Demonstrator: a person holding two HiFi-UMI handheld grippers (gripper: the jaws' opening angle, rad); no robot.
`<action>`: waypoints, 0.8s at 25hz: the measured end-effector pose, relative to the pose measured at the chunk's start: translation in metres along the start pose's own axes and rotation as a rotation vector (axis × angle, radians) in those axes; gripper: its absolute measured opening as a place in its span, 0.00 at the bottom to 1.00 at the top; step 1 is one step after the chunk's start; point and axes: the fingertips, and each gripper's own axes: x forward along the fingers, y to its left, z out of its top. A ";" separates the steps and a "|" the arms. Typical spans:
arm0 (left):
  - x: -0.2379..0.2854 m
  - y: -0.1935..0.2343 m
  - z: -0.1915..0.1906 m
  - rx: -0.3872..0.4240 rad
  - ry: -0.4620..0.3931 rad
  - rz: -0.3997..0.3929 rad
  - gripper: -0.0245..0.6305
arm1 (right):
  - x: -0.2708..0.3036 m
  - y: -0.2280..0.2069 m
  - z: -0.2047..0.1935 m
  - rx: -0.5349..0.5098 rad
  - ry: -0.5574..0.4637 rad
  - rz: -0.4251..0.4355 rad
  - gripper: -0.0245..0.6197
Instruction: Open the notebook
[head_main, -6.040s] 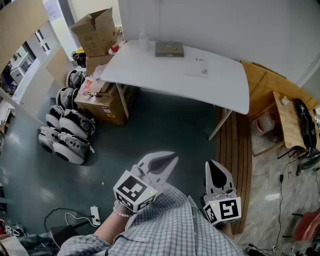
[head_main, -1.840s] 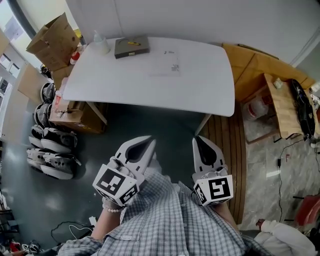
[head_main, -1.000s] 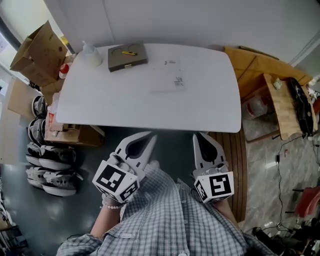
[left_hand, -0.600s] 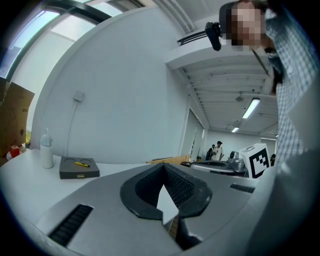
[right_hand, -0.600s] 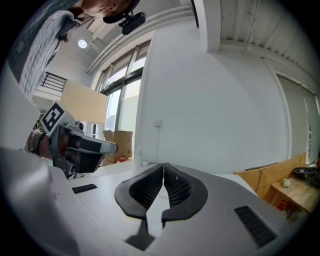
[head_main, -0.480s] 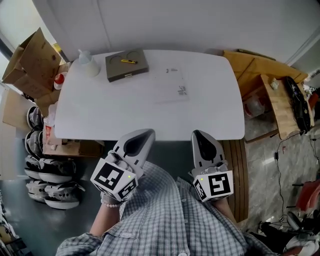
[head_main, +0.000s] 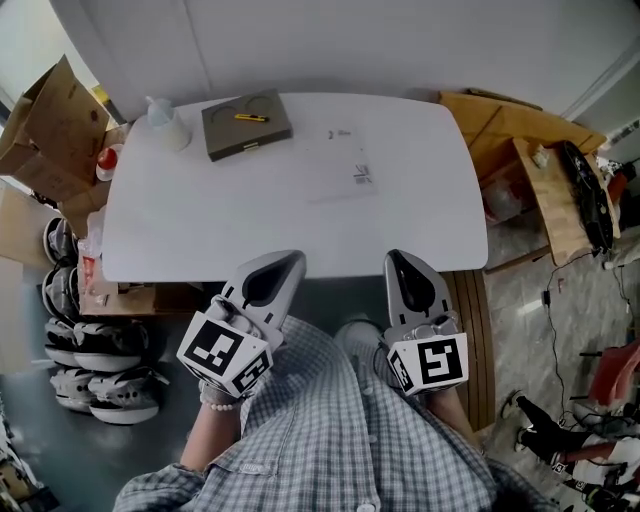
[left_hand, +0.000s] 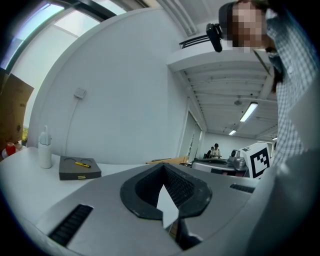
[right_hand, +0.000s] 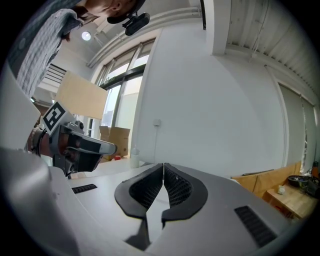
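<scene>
At the far left corner of the white desk (head_main: 290, 225), the notebook (head_main: 247, 123) lies flat and closed. A small yellow pen-like item (head_main: 251, 118) rests on its cover, and a white bottle (head_main: 165, 122) stands just beside it on the left. Nothing of the task looks done: the cover is down and neither gripper is near it. The whole job is left, namely reaching across, probably minding the yellow item, and lifting the cover. A faint sheet with some print (head_main: 345, 170) lies near the middle of the desk, apart from the notebook. The left gripper (head_main: 291, 262) and the right gripper (head_main: 396, 261) hover side by side at the near edge, well apart from the notebook and pointing roughly level toward the far wall. Both have their jaws closed together with nothing between them. By count there are one notebook, one yellow item, one bottle, one sheet, one desk and two grippers, plus an open cardboard box (head_main: 40, 115) off to the desk's left.
</scene>
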 end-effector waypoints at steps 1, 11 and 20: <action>-0.001 0.001 0.000 0.000 -0.002 0.004 0.05 | 0.001 0.000 0.000 -0.002 0.000 0.002 0.07; -0.003 0.014 0.004 0.014 -0.020 0.055 0.05 | 0.021 -0.002 -0.002 -0.015 -0.013 0.035 0.07; 0.016 0.037 0.005 -0.010 -0.019 0.091 0.05 | 0.053 -0.011 -0.009 -0.069 0.016 0.072 0.07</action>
